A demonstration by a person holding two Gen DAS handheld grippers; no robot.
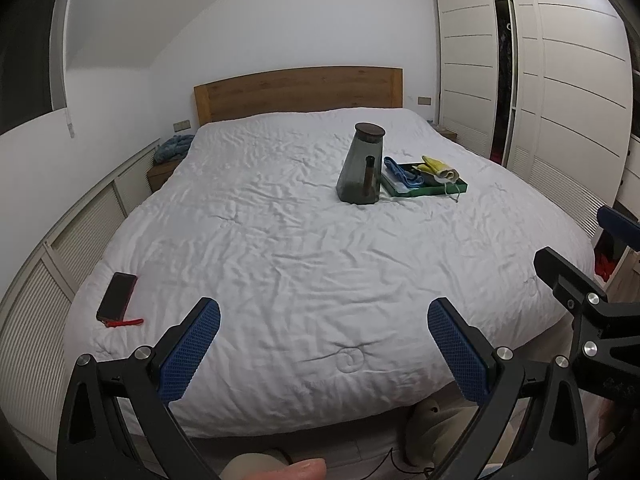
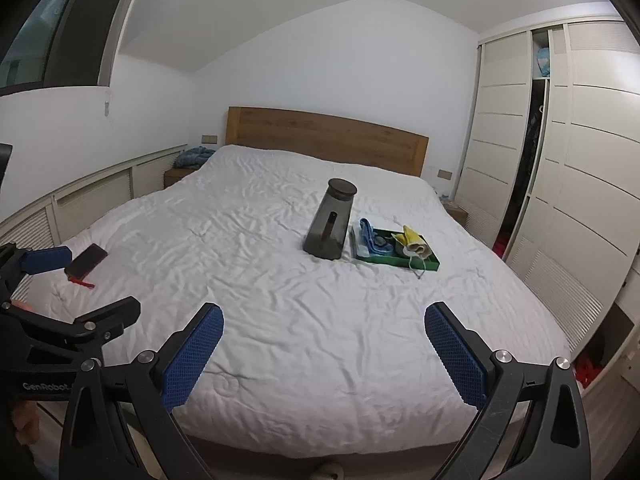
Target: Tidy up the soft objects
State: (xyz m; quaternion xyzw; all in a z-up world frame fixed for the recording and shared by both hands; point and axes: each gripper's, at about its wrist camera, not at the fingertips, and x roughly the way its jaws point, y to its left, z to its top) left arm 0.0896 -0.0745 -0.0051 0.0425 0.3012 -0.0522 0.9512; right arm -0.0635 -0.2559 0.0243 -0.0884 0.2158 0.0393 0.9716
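Left wrist view: the left hand-held gripper [image 1: 323, 350] hangs over the foot edge of the bed [image 1: 280, 240], blue pads [image 1: 192, 354] spread wide, holding nothing. A green tray [image 1: 436, 190] sits toward the bed's right side, nearer the headboard [image 1: 298, 92], with a blue cloth [image 1: 400, 172] and a yellow cloth [image 1: 434, 164] lying in it. A grey jug [image 1: 360, 168] stands just beside the tray's left edge. A phone [image 1: 117, 296] lies near the bed's left foot corner.

Right wrist view: the right hand-held gripper [image 2: 324, 354] is also spread wide and empty above the foot edge. The tray [image 2: 430, 266], blue cloth [image 2: 374, 240], yellow cloth [image 2: 412, 236] and jug [image 2: 330, 220] sit in the same arrangement. The left hand-held gripper [image 2: 86, 282] shows at the left, near the phone [image 2: 86, 265].
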